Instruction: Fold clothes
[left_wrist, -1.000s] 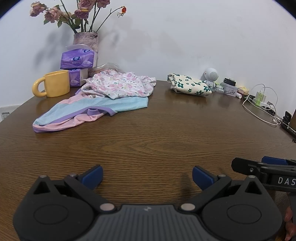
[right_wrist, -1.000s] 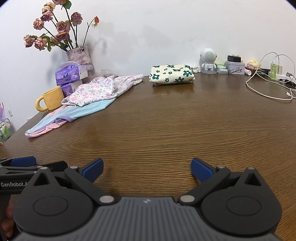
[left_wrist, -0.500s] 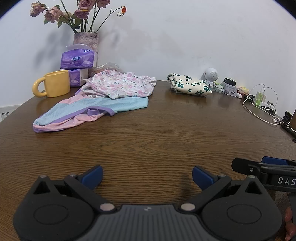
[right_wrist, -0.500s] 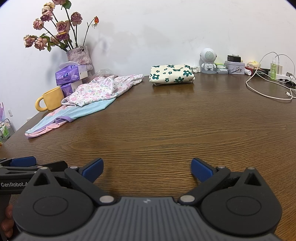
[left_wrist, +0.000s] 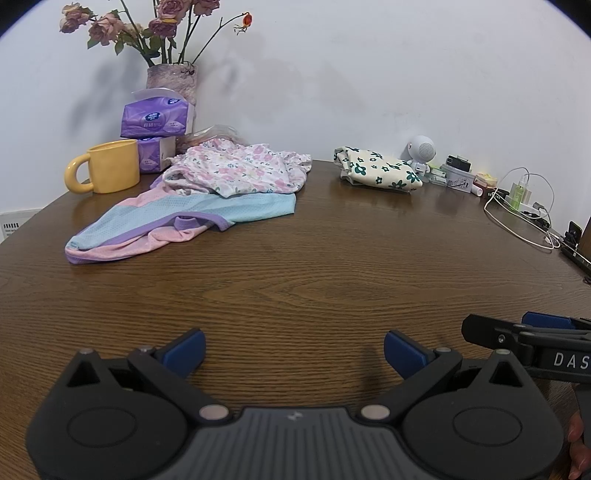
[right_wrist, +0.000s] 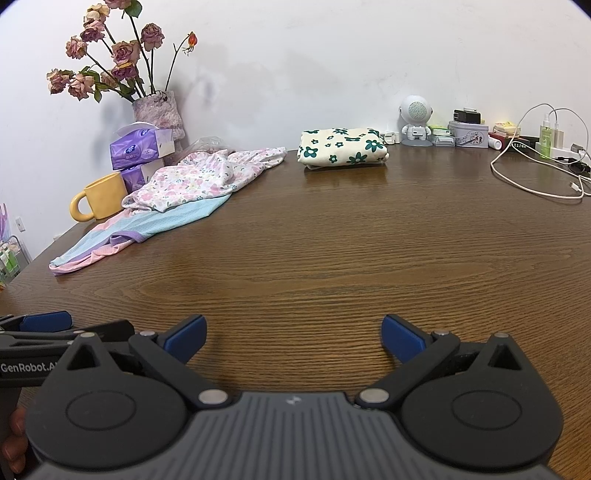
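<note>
Both grippers are low over the wooden table (left_wrist: 295, 280), side by side. The left gripper (left_wrist: 293, 349) has its blue fingers wide apart and holds nothing; the right gripper (right_wrist: 291, 338) is the same. The unfolded clothes, a floral garment (left_wrist: 240, 173) on top of a pastel striped garment (left_wrist: 177, 218), lie far left near the yellow mug (left_wrist: 109, 171). A folded flower-print cloth (right_wrist: 343, 147) sits by the wall.
</note>
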